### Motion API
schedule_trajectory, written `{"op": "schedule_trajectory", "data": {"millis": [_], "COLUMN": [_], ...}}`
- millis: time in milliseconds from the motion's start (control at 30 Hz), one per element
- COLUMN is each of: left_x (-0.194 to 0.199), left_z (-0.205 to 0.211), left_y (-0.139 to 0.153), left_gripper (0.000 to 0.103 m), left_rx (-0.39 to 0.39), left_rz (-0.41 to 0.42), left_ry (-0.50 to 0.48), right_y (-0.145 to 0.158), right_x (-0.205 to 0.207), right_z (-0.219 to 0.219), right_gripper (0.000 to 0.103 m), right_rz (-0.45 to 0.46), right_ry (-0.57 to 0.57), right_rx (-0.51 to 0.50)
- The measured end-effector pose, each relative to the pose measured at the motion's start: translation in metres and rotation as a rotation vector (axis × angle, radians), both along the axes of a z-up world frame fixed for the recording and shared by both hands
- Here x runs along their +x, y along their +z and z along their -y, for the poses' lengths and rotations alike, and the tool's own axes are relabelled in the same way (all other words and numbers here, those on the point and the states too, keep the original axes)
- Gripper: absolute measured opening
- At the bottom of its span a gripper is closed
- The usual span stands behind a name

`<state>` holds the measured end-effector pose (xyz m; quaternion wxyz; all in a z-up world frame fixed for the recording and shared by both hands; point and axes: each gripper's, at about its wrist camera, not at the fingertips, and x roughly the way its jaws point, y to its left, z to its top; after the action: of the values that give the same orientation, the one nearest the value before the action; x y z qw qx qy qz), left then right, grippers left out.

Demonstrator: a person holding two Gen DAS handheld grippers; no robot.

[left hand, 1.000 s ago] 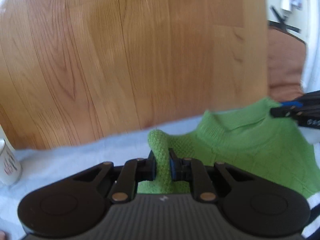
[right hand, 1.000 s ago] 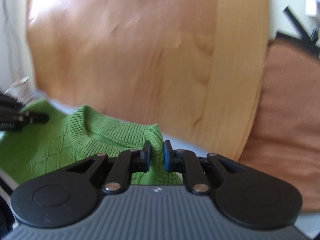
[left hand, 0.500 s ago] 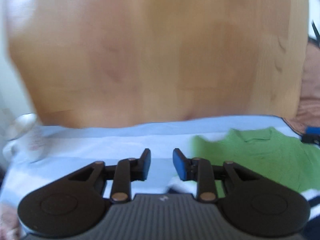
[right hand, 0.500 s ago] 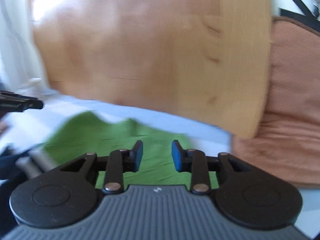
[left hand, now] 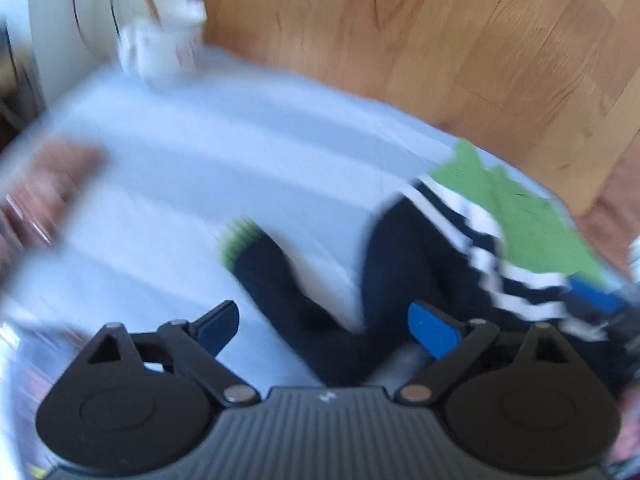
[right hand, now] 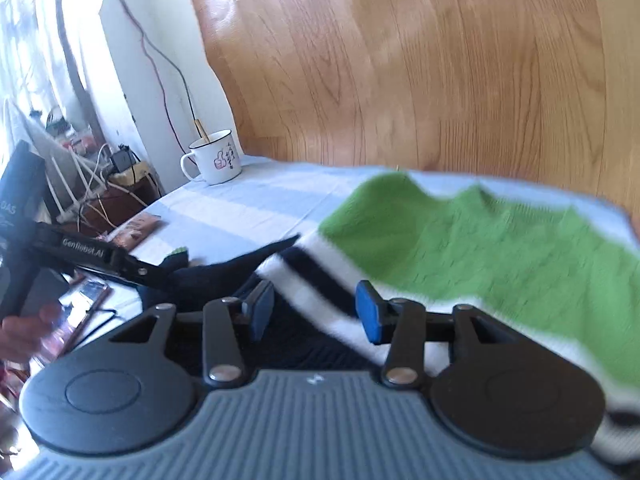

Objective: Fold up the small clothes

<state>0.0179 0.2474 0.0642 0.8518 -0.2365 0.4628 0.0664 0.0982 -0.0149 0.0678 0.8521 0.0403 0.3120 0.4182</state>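
Note:
A small knit sweater, green on top with white and navy stripes and a navy lower part, lies on the pale blue sheet (right hand: 256,200). Its green part (right hand: 500,240) is at the right of the right wrist view. Its navy sleeve with a green cuff (left hand: 240,240) reaches left in the left wrist view. My left gripper (left hand: 324,330) is open over the navy sleeve (left hand: 304,312). My right gripper (right hand: 314,312) is open above the striped band (right hand: 320,280). The left gripper also shows in the right wrist view (right hand: 160,272), next to the sleeve.
A white enamel mug (right hand: 214,158) stands at the sheet's far left corner, blurred in the left wrist view (left hand: 164,52). A wooden headboard (right hand: 400,60) rises behind. Cables and clutter (right hand: 80,168) lie left of the bed. A hand (left hand: 36,192) is at the left.
Both grippers let go of the green shoulders and opened wide. They pulled back and down towards the navy lower part. Both views swung left and are blurred.

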Motion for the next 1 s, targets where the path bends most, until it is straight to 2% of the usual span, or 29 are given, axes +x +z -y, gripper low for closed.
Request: {"op": "schedule_trajectory", "data": {"millis": [33, 67, 100, 133, 200, 233, 267, 333, 367, 400, 433, 467, 500, 567, 633, 767, 900, 1000], "left_x": [0.004, 0.009, 0.014, 0.015, 0.018, 0.016, 0.012, -0.005, -0.014, -0.02, -0.022, -0.022, -0.022, -0.027, -0.035, -0.053, -0.058, -0.05], "left_z": [0.003, 0.009, 0.015, 0.02, 0.017, 0.01, 0.0, -0.028, -0.045, -0.061, -0.071, -0.073, -0.069, -0.051, -0.029, 0.024, 0.085, 0.12], "left_y": [-0.006, -0.01, -0.012, -0.011, -0.003, 0.004, 0.016, 0.041, 0.049, 0.051, 0.048, 0.044, 0.038, 0.026, 0.019, 0.016, 0.02, 0.018], "left_gripper": [0.07, 0.051, 0.024, 0.018, 0.017, 0.016, 0.016, 0.017, 0.017, 0.019, 0.029, 0.035, 0.048, 0.053, 0.056, 0.058, 0.086, 0.086], "left_rx": [-0.062, -0.076, -0.031, 0.015, 0.034, 0.069, 0.142, 0.286, 0.267, 0.198, 0.161, 0.166, 0.193, 0.223, 0.201, 0.189, 0.252, 0.308], "left_rz": [-0.007, -0.024, -0.027, -0.009, 0.023, 0.057, 0.106, 0.203, 0.222, 0.213, 0.186, 0.154, 0.122, 0.093, 0.093, 0.146, 0.244, 0.264], "left_ry": [-0.01, -0.021, -0.024, -0.029, -0.008, 0.025, 0.083, 0.263, 0.311, 0.331, 0.339, 0.336, 0.328, 0.272, 0.157, -0.01, -0.168, -0.26], "right_y": [-0.006, -0.01, -0.014, -0.019, -0.026, -0.024, -0.022, -0.013, -0.008, -0.004, 0.0, 0.003, 0.006, 0.013, 0.019, 0.026, 0.017, 0.003], "right_x": [-0.001, -0.004, -0.007, -0.008, -0.013, -0.017, -0.021, -0.029, -0.033, -0.038, -0.042, -0.045, -0.049, -0.054, -0.06, -0.075, -0.085, -0.09], "right_z": [-0.003, -0.005, -0.007, -0.009, -0.011, -0.01, -0.01, 0.0, 0.006, 0.014, 0.022, 0.03, 0.04, 0.065, 0.093, 0.155, 0.191, 0.202], "right_gripper": [0.05, 0.05, 0.05, 0.05, 0.05, 0.05, 0.05, 0.05, 0.051, 0.052, 0.052, 0.052, 0.052, 0.052, 0.052, 0.054, 0.057, 0.058], "right_rz": [-0.019, -0.035, -0.052, -0.078, -0.111, -0.1, -0.094, -0.081, -0.073, -0.065, -0.056, -0.044, -0.031, -0.003, 0.032, 0.072, 0.076, 0.055], "right_ry": [-0.018, -0.038, -0.055, -0.059, -0.061, -0.061, -0.058, -0.053, -0.054, -0.057, -0.065, -0.079, -0.101, -0.169, -0.26, -0.424, -0.543, -0.57], "right_rx": [-0.011, -0.033, -0.052, -0.059, -0.063, -0.064, -0.062, -0.021, 0.008, 0.033, 0.054, 0.071, 0.089, 0.108, 0.102, 0.107, 0.084, 0.083]}}
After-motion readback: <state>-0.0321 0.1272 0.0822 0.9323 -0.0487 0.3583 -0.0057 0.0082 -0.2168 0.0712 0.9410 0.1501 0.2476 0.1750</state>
